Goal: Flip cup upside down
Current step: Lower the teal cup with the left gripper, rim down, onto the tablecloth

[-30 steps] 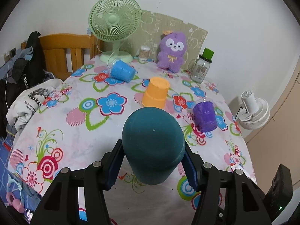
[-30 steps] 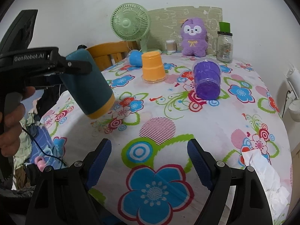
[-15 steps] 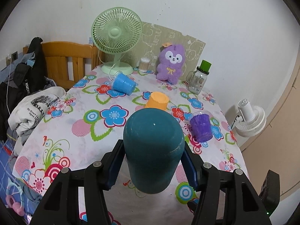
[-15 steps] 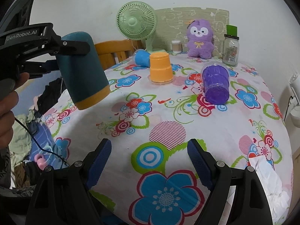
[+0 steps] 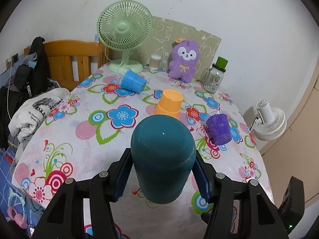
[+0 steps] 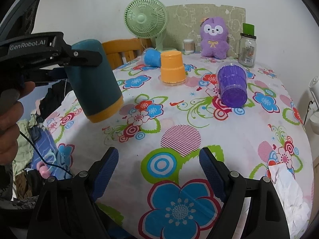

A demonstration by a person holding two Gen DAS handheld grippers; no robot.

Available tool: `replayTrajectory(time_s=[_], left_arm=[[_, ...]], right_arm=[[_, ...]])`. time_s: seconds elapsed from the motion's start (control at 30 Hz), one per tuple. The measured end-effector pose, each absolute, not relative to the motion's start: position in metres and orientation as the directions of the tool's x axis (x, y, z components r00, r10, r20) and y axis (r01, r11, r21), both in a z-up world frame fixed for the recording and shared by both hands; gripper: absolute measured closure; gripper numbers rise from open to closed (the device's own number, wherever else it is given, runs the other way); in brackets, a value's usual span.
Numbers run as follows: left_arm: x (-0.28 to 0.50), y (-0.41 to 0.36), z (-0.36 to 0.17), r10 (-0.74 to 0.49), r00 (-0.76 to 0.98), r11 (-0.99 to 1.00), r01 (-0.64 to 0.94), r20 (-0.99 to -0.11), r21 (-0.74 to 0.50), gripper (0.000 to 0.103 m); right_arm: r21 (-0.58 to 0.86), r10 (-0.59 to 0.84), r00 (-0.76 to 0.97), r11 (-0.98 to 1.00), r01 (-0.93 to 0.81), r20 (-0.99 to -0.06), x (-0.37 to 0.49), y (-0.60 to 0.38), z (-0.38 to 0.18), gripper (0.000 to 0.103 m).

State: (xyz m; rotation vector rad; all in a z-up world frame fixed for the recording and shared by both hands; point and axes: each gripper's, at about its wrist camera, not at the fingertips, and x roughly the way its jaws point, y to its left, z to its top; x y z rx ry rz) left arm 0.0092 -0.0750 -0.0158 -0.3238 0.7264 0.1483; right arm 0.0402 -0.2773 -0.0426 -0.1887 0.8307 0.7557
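Observation:
My left gripper (image 5: pixel 162 171) is shut on a teal cup (image 5: pixel 162 159) with an orange rim band. It holds the cup in the air above the table's near left edge, base up and tilted, rim down. The same cup shows in the right wrist view (image 6: pixel 95 81), clamped by the left gripper (image 6: pixel 79 61). My right gripper (image 6: pixel 158 165) is open and empty over the flowered tablecloth (image 6: pixel 179 119) near the front edge.
An orange cup (image 6: pixel 172 67) stands upside down mid-table. A purple cup (image 6: pixel 233 85) is beside it, a blue cup (image 6: pixel 151 56) lies on its side. A green fan (image 5: pixel 124 29), plush toy (image 5: pixel 184 59) and jar (image 5: pixel 216 75) stand at the back. Crumpled paper (image 6: pixel 289 195) lies front right.
The left gripper has risen and pulled back with the teal cup, so the table looks farther away. The right gripper has stayed open and about in place.

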Motion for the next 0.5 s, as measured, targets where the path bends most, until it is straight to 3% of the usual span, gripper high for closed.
replayTrajectory(time_s=[0.5], left_arm=[[0.0102,-0.0741,-0.0195,0.023,0.735,0.943,-0.241,-0.677,-0.23,0.038]], right_arm=[[0.127,0.524,0.428,0.728,-0.674,-0.736,0.0426,-0.2744,-0.0456,0.018]])
